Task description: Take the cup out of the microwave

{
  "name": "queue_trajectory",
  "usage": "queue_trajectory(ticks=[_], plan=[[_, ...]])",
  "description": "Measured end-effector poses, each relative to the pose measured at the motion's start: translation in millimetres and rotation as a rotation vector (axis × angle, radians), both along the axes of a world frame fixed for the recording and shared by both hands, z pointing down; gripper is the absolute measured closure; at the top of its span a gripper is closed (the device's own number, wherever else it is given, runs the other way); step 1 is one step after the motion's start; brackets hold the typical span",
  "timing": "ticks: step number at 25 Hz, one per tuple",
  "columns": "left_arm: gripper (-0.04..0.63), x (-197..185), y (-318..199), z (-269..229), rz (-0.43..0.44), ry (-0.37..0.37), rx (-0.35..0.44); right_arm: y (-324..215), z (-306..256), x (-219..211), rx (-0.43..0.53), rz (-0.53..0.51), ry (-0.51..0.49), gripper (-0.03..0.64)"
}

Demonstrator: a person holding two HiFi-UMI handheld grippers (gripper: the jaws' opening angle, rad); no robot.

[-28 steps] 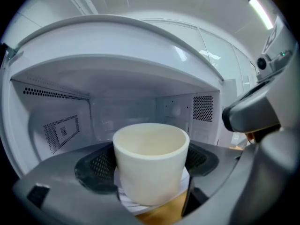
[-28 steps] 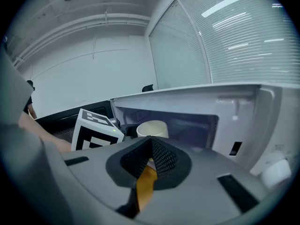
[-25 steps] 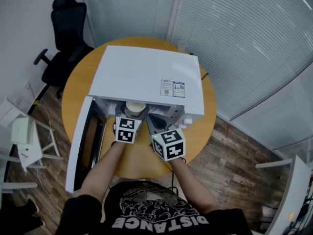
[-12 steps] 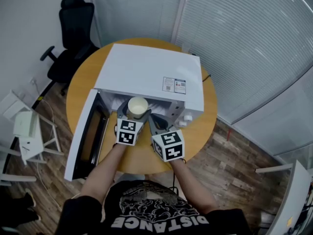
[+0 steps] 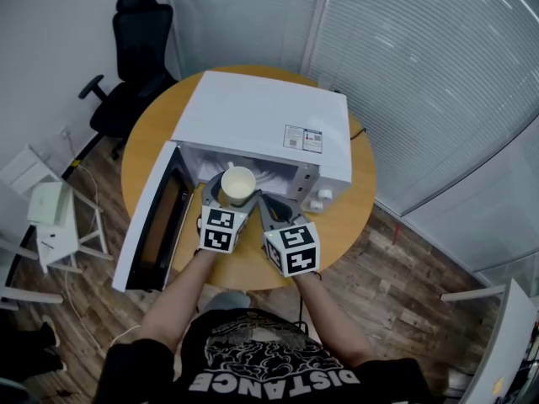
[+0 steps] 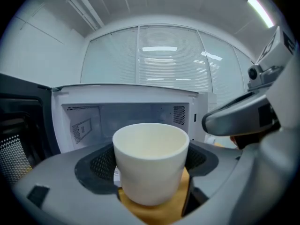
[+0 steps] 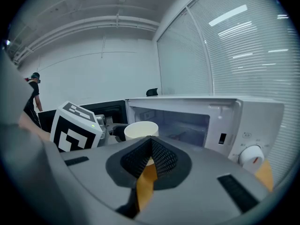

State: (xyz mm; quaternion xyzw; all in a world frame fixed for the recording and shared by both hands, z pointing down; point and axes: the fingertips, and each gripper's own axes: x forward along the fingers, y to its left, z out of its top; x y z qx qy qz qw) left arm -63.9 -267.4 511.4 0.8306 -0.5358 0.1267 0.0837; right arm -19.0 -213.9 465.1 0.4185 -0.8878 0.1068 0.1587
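Cup (image 6: 151, 158), upright: pinched by left gripper (image 5: 229, 199) just outside microwave (image 5: 261, 116) opening. Right gripper (image 7: 149, 149): pressed together, empty. Handling: keep level, set near table's (image 5: 345, 217) front edge.

Round wooden surface (image 5: 357, 194) beside slatted window blinds (image 5: 421, 74). Black office chair (image 5: 139, 49) at far left. White stand (image 5: 46, 217) just off the surface, on plank floor (image 5: 396, 284).

Cool, even light falls from a ceiling strip (image 6: 260, 11) and through the blinded windows (image 5: 421, 74); shadows are faint. Both gripper views bulge fisheye-fashion with black corners. The cup (image 6: 151, 161) is sharp, the near foreground soft.
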Motion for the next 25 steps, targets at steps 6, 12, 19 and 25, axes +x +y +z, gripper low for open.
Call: queue_trajectory(ticks=[6, 12, 19, 25], plan=[[0.166, -2.5, 21.8, -5.9, -0.014, 0.007, 0.012, 16.0, -1.9, 0.9, 0.009, -0.01, -0.006, 0.601], [0.166, -5.1, 41.2, -15.0, -0.033, 0.006, 0.024, 28.4, -5.6, 4.4, 0.027, -0.026, 0.002, 0.601], [0.166, -6.3, 66.7, -17.8, -0.049, 0.011, 0.02, 45.2, -7.5, 9.0, 0.039, -0.034, 0.005, 0.601], [0.166, -9.1, 87.7, -18.9, -0.067, 0.018, 0.017, 56.5, -3.6, 12.2, 0.035, -0.045, 0.005, 0.601]])
